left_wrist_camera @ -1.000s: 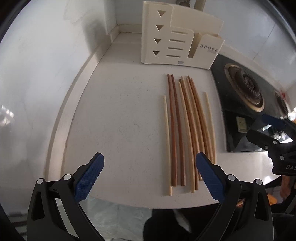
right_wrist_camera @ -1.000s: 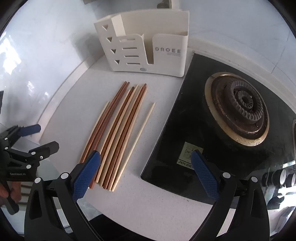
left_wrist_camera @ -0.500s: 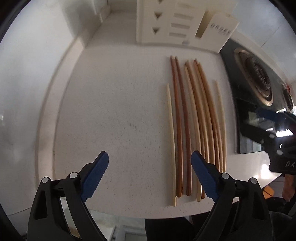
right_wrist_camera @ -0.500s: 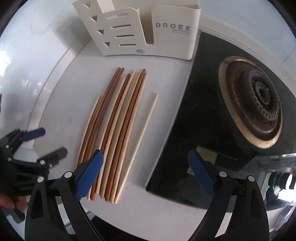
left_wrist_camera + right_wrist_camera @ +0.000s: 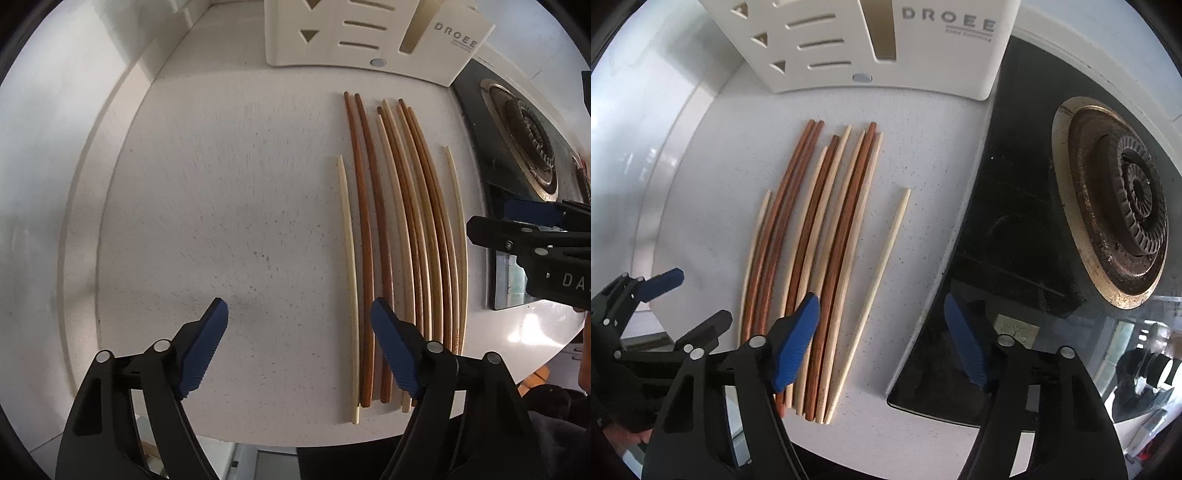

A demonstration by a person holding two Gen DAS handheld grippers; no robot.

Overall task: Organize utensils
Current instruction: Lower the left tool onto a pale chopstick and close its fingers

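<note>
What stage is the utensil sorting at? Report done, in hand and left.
Done: nothing visible; all chopsticks lie on the counter. In hand: nothing; the left gripper and right gripper hover with jaws open. Left: move every chopstick into the DROEE holder.

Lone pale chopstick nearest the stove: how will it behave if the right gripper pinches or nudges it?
The lone pale chopstick looks thin and tapered, so probably light and stiff. Lying flat on the smooth counter, it may skid or roll when nudged. The open right gripper probably needs an accurate pinch.
</note>
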